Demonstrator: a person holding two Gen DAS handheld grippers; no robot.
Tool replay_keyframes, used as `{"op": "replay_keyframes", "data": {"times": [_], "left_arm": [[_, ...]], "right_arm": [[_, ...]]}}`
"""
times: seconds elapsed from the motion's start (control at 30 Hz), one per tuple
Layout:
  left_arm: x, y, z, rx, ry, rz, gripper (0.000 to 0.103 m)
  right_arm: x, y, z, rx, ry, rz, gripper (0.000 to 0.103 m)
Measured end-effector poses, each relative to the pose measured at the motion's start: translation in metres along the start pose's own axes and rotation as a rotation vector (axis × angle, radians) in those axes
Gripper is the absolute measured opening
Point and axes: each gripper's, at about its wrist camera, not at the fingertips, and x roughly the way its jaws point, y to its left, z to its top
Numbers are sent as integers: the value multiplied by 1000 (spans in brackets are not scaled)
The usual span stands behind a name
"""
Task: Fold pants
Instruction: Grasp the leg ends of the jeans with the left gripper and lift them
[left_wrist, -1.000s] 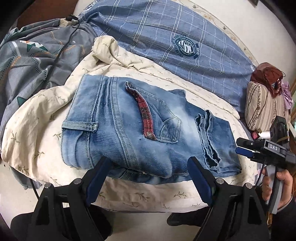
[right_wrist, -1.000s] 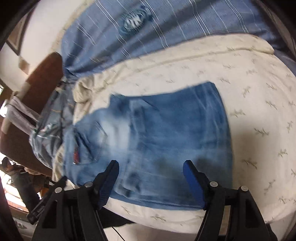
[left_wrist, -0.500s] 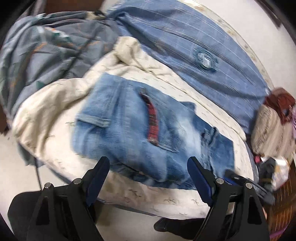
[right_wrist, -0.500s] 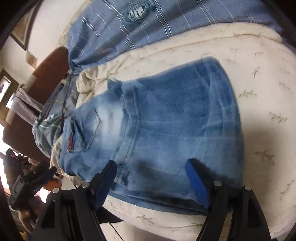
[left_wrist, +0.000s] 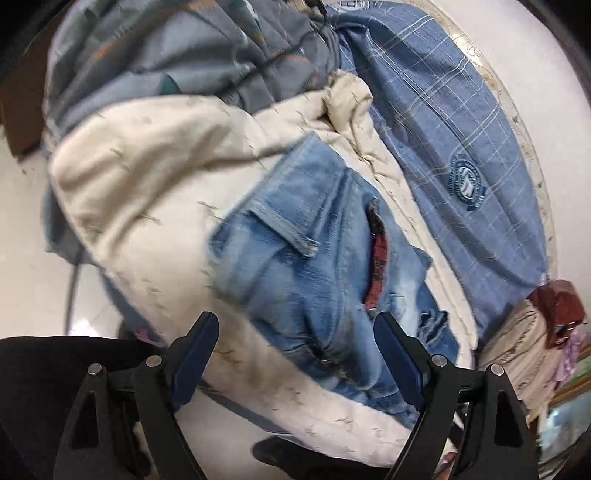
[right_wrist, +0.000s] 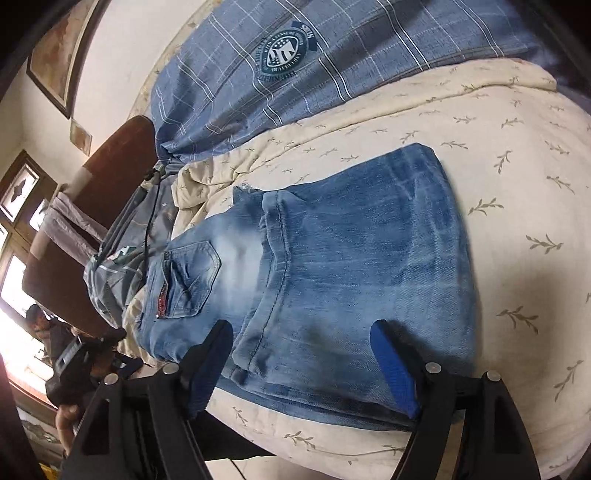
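Folded light-blue jeans (left_wrist: 317, 266) lie on a cream leaf-print quilt (left_wrist: 155, 177), with a back pocket and a red plaid trim showing. My left gripper (left_wrist: 295, 328) hangs open above the jeans' near edge, tilted sideways, with nothing between its blue pads (left_wrist: 195, 354). In the right wrist view the same jeans (right_wrist: 351, 258) fill the middle. My right gripper (right_wrist: 301, 332) stands open just over their near folded edge, pads apart from the cloth. A hand (right_wrist: 64, 417) holding the left tool shows at the lower left.
A blue plaid cover with a round crest (right_wrist: 284, 51) lies behind the quilt (right_wrist: 517, 184). A crumpled grey patterned blanket (left_wrist: 166, 55) sits at the far left with a black cable over it. Striped and red cushions (left_wrist: 532, 332) lie at the right, and a brown chair (right_wrist: 110, 177) stands beyond the bed.
The left gripper has rolled and shifted, so the jeans now run diagonally and closer in its view. The right gripper has come slightly nearer the jeans' edge, its picture now sharp.
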Motion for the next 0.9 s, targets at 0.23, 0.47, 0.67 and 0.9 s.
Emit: {"op": "replay_keyframes", "data": {"times": [0.23,0.47,0.67,0.9], "left_arm": [[28,8,5,-76,66,-76,86],[40,15,11,-108,67,-120,86],[35,15,11,-45,48,-82,51],[28,-3,8,71,30,-17,29]], "right_arm": [[-6,14,0,-28,-57,-22,79],[-12,53,4,-106,-71,-37,79],[38,106,20,-150,136,21,79],[133,110,10,-10,449,73,79]]}}
